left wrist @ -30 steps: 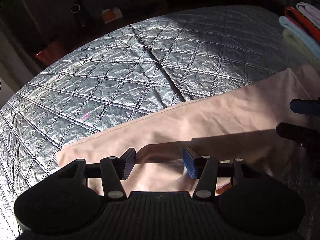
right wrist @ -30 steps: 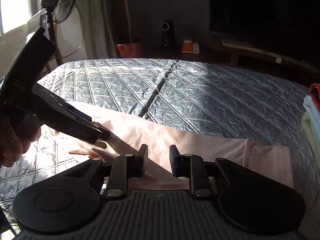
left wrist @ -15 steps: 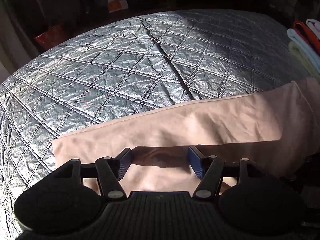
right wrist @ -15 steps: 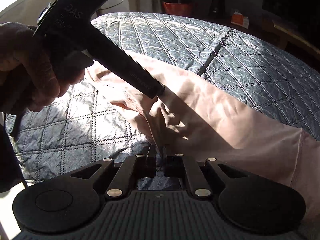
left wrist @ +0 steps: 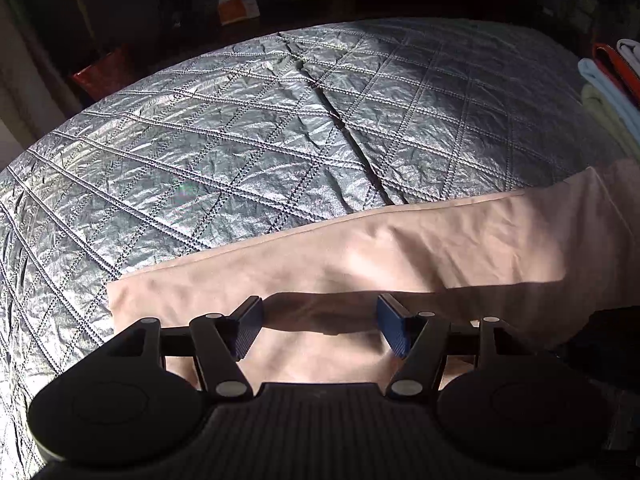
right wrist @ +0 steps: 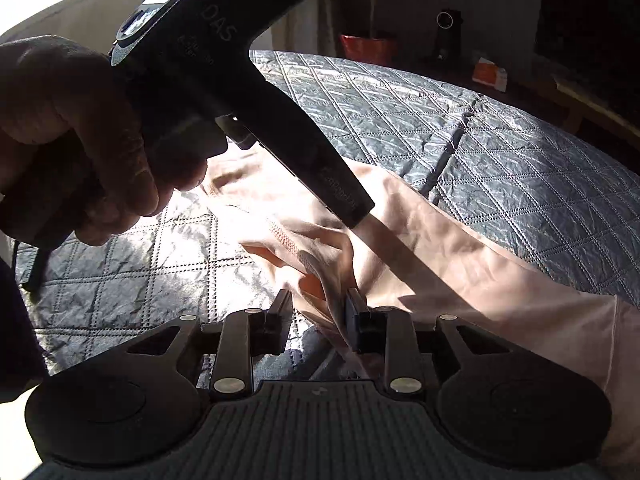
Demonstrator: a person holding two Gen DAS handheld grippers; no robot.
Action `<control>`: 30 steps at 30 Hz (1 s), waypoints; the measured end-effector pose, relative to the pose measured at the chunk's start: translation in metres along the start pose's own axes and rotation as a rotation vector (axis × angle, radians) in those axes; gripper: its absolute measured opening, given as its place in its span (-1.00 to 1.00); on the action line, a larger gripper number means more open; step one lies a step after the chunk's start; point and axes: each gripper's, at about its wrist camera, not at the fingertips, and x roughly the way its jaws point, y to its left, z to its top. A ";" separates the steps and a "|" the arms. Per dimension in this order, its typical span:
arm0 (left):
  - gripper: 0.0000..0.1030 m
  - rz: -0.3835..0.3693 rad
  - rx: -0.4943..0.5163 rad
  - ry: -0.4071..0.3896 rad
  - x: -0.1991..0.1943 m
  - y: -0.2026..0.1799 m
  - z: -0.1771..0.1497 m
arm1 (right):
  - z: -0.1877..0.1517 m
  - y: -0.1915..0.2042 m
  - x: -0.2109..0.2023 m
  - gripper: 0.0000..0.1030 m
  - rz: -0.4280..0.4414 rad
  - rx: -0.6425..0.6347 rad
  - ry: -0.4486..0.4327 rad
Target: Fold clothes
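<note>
Across the silver quilted bedspread (left wrist: pixel 248 152) a pink garment (left wrist: pixel 400 248) lies as a long band from 8 to 3 o'clock. Left gripper (left wrist: pixel 320 326): jaws apart over the cloth, nothing clamped. Right gripper (right wrist: pixel 318 320): jaws have just been opening, a bunched fold against the right pad, the left pad clear. Folded clothes (left wrist: pixel 612 84) stacked at 2 o'clock.

A bed (left wrist: pixel 248 152) carries a silver quilted bedspread (right wrist: pixel 520 160). A pink garment (left wrist: pixel 400 248) lies along its near edge. Folded clothes (left wrist: pixel 608 88) are stacked far right.
</note>
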 end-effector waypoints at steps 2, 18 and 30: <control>0.04 0.003 -0.005 -0.018 -0.004 0.000 0.002 | -0.005 -0.027 -0.025 -0.28 -0.027 0.214 -0.060; 0.06 -0.176 0.195 -0.155 -0.037 -0.089 -0.002 | -0.088 -0.167 -0.109 0.02 -0.196 1.057 -0.230; 0.23 0.014 0.188 -0.088 0.001 -0.082 -0.004 | -0.025 -0.179 -0.014 0.31 -0.167 0.782 -0.098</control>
